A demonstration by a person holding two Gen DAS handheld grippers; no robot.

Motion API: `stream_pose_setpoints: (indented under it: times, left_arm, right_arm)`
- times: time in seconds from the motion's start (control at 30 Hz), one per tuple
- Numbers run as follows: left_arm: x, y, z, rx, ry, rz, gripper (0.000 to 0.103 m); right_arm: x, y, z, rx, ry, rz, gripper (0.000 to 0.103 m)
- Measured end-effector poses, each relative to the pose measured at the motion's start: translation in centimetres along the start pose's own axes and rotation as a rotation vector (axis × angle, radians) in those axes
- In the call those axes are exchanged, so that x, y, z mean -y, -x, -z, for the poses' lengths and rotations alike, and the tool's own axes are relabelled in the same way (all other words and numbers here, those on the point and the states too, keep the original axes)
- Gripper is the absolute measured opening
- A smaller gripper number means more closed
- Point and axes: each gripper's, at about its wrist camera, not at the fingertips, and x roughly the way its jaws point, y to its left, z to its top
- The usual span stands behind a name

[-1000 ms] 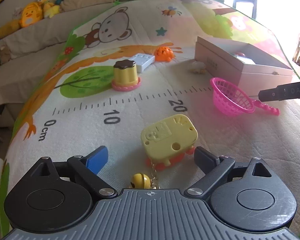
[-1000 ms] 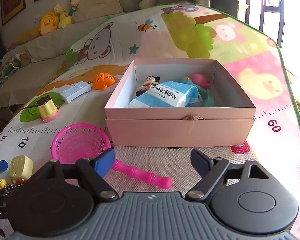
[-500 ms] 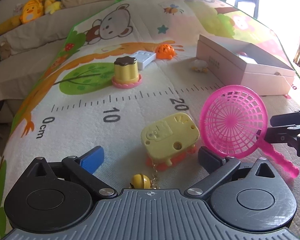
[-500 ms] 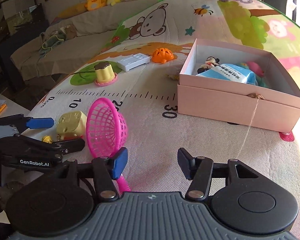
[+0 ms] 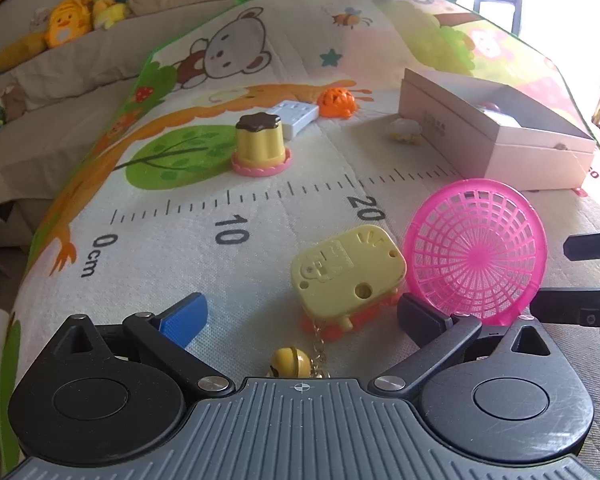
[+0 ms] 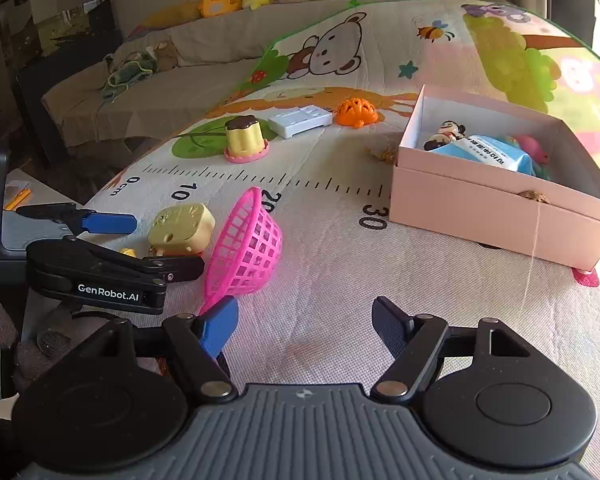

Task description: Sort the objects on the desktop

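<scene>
In the left wrist view my left gripper stands wide open around a yellow box-shaped toy with an orange base and a bell on a chain; the pads do not press it. A pink plastic strainer stands tilted on its rim just right of the toy. My right gripper is opening, with only mat showing between its pads. The strainer sits ahead and to the left, its handle running down behind the blue finger. The right gripper shows at the left view's right edge.
An open pink box with a blue packet and small toys stands at the right. Further back lie a yellow pudding toy, a white flat block and an orange shell toy. A sofa with plush toys lies beyond.
The strainer went from lying flat by the box to standing on its rim beside the yellow toy. My right gripper swung left with it and its jaws widened. The left gripper stayed put.
</scene>
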Motion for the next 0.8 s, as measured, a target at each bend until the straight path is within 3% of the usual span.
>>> stream_pose_setpoints:
  times: [0.1,0.3,0.57,0.7,0.8]
  left_arm:
    - [-0.4,0.0,-0.2,0.009,-0.018,-0.049,0.103]
    - [-2.5,0.4,-0.6,0.014,-0.004,-0.152,0.103]
    - [-3.0,1.4,-1.0,0.003,0.017,-0.113,0.103]
    - [-2.3,1.2,-1.3,0.004,-0.008,-0.119,0.103]
    - [-2.4,1.2,-1.3,0.0,-0.014,-0.125,0.103]
  right_arm:
    - [0.6,0.4,0.4,0.02,-0.002,0.041,0.083]
    - [2.5,0.3,1.0,0.022,-0.069,0.11,0.085]
    - [3.8,1.5,1.6,0.078,-0.115,0.169,0.088]
    - [3.3,1.9,1.0,0.104,-0.103,0.133,0.09]
    - [1.8,2.3,0.0,0.141,-0.039,0.093,0.101]
